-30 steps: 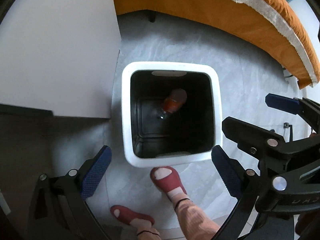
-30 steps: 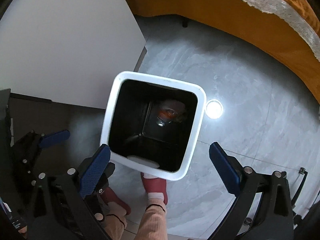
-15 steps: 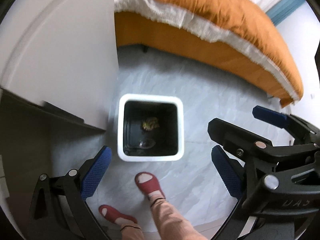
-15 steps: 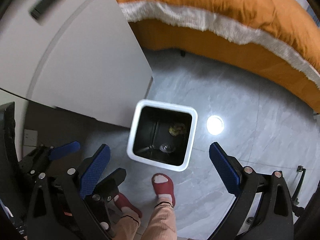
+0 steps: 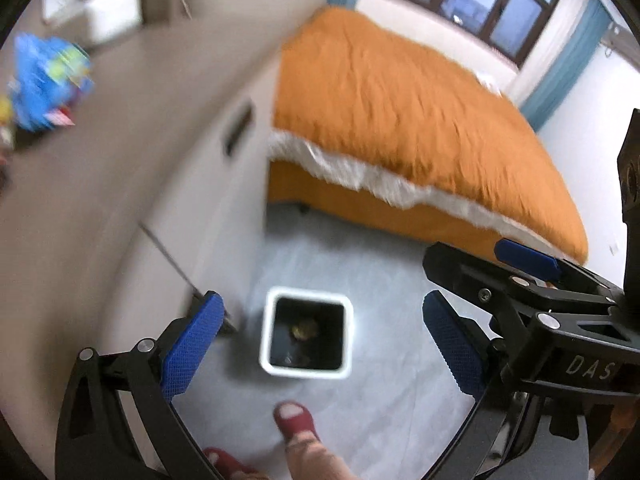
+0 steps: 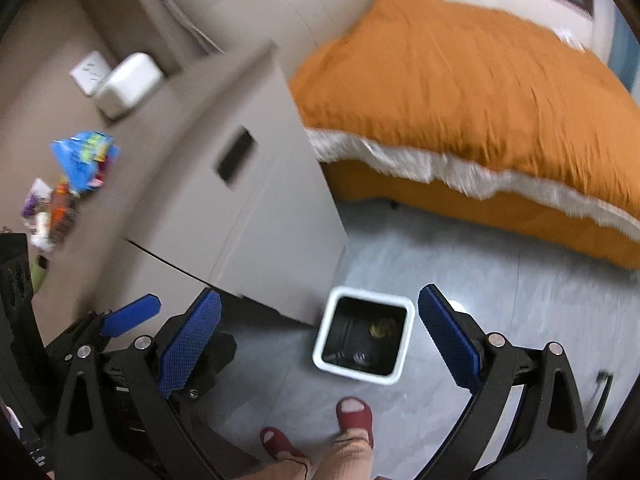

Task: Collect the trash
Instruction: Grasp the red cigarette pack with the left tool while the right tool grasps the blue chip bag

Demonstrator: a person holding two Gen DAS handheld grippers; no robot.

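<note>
Bin [image 6: 362, 340] sits on floor [image 6: 500, 300] just off the cabinet [image 6: 256, 216] corner, handy for drops; some trash already lies inside. More wrappers [image 6: 82, 160] wait on the cabinet top, near its left edge. Both grippers, left [image 5: 318, 344] & right [image 6: 318, 344], hang above w/ jaws wide, empty, prob. ready for the next pick.

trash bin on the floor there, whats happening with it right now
A person holds a gripper in each hand above the white trash bin, which stands on the grey floor by a cabinet and an orange bed. The left gripper and the right gripper are both open and empty. Some trash already lies in the bin. More wrappers wait on the cabinet top.
</note>
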